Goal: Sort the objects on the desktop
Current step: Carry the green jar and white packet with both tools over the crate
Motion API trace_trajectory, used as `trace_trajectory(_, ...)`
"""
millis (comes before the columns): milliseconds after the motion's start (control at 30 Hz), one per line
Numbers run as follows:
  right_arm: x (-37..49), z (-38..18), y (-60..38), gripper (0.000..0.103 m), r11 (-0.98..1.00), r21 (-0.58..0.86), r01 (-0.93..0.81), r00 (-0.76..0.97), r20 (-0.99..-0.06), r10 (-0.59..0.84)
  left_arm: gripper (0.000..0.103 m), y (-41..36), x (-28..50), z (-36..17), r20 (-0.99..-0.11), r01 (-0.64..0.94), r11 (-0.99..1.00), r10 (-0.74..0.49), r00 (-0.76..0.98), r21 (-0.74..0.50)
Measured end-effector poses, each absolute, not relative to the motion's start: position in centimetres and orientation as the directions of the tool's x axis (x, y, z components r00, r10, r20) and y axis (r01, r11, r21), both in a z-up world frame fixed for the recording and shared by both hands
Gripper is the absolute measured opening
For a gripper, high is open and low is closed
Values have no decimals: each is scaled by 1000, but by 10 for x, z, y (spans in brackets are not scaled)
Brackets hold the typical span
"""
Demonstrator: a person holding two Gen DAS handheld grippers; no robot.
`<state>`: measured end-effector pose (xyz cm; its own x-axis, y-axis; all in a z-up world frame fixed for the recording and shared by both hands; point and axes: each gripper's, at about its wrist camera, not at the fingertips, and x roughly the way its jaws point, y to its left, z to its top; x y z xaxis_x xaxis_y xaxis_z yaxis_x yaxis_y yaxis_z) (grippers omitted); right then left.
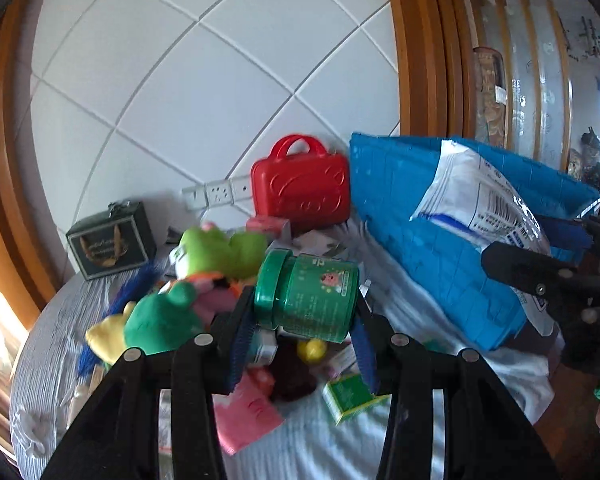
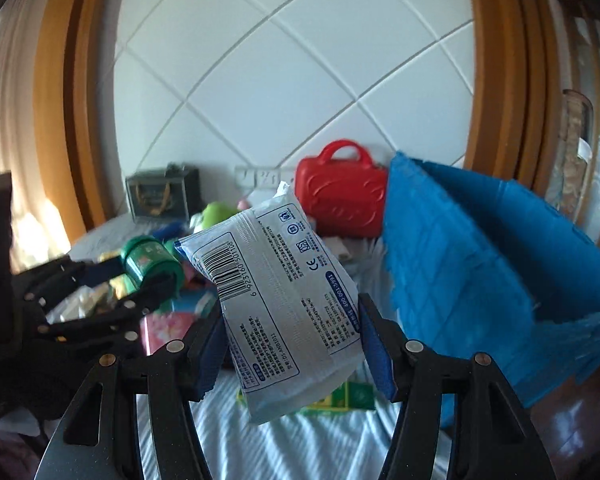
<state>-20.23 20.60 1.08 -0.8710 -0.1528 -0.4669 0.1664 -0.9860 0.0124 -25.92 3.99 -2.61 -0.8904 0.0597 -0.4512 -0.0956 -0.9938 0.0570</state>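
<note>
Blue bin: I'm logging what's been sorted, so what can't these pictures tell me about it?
- Blue bin interior: hidden by its own wall, both views.
- Far rim, left wrist view: covered by the white packet.
- Right side, right wrist view: cut off by the frame edge.

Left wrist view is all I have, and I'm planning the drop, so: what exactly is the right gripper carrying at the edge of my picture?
Observer: A white wet-wipe style packet, printed side facing the camera with a barcode, clamped between the right gripper pads.
Operator: Is it over the blue bin yet?
Observer: In the right wrist view the blue bin sits to the packet's right, open side showing; whether the packet is above it I cannot tell.
Operator: And my jar?
Observer: From the right wrist view the green jar lies sideways in the left gripper, lifted above the clutter.
</note>
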Motion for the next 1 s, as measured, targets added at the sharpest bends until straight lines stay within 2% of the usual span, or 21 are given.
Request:
trace_trajectory(167,-214,60,279,60,-987,-53,152,-924,-361,-123,44,106,-285,18,-376,-89,-995,64,-924,50)
trace_trajectory(267,-231,83,331,60,-987,-98,127,-939,-332,-88,44,153,-312,44,-356,-80,-996,59,-933,45)
trace_trajectory(367,-254,101,383,60,-988,-117,102,-945,-323,-60,44,204,-340,69,-355,-101,-994,81,-931,37)
trace_trajectory(533,-309,116,458,61,-986,-158,61,-931,-364,1,44,275,-392,97,-399,-171,-985,160,-903,-10)
trace_trajectory(633,-346,115,493,61,-983,-180,43,-909,-414,36,44,318,-427,106,-442,-196,-981,174,-880,4)
trace_trajectory(800,-426,78,537,61,-987,-162,20,-809,-583,79,44,368,-512,96,-627,-221,-974,198,-754,-42)
trace_trajectory(900,-459,37,552,61,-989,-139,52,-706,-706,63,44,395,-561,65,-754,-218,-975,182,-631,-53)
trace_trajectory(1000,-488,-11,565,61,-993,-101,59,-572,-819,49,44,411,-593,14,-856,-194,-981,108,-506,-9)
